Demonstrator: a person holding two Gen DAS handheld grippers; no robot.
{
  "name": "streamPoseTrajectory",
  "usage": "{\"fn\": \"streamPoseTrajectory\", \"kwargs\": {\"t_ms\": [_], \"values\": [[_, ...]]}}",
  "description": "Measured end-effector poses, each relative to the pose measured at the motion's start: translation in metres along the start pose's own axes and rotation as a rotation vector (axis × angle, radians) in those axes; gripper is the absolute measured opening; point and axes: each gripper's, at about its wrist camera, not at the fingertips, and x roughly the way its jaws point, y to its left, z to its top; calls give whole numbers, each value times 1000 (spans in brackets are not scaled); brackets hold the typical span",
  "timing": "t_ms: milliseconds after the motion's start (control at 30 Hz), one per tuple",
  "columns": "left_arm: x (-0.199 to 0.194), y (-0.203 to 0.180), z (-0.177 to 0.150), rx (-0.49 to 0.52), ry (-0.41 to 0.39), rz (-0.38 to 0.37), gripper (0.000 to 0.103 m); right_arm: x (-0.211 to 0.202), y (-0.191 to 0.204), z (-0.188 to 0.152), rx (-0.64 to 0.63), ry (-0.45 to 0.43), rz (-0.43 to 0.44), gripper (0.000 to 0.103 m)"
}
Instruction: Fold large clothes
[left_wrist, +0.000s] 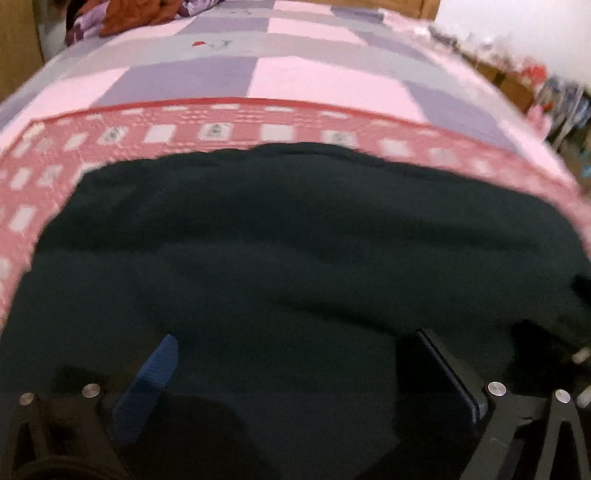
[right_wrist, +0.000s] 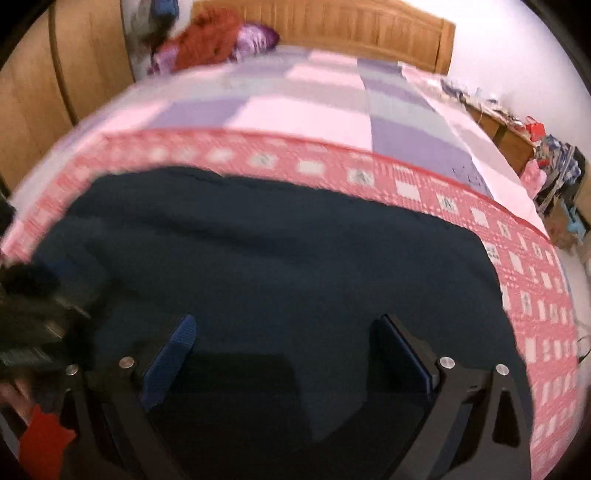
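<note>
Both tongs, left (left_wrist: 284, 354) and right (right_wrist: 284, 332), hover with fingers apart and empty above the dark garment (right_wrist: 280, 258) spread on the bed (right_wrist: 314, 107) directly beneath them, so each should probably pinch a near edge before folding away evenly.

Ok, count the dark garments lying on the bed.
1: the dark garment is spread across the near end of the bed, on the red checked cover, under both open grippers. The heap by the headboard may hide more.

dark garment (left_wrist: 295, 240): cut off below | shelf clutter (right_wrist: 554, 166): blurred
</note>
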Motion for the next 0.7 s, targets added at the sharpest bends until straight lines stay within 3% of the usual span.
{"fn": "streamPoseTrajectory", "kwargs": {"t_ms": [100, 200, 267, 367, 433, 500, 600, 667, 700], "values": [[14, 45, 4, -37, 28, 63, 103, 16, -56, -1, 48, 14, -36, 101], [18, 107, -2, -123, 49, 168, 103, 24, -147, -16, 274, 73, -129, 101], [22, 140, -8, -177, 86, 173, 103, 26, -190, -30, 401, 117, -171, 101], [19, 171, -7, -227, 110, 220, 103, 18, -218, -38, 452, 141, -295, 101], [11, 162, 3, -197, 71, 228, 102, 6, -201, -28, 394, 78, -328, 101], [3, 136, 12, -134, 9, 154, 102, -3, -168, -10, 304, -4, -266, 101], [-1, 61, 33, 33, -56, 9, 102, -2, -89, 29, 125, -81, -75, 101], [8, 23, 43, 126, -54, -20, 102, 9, -36, 50, 26, -66, 46, 101], [25, 4, 46, 171, -5, -13, 103, 15, -21, 54, -6, -45, 73, 101]]}}
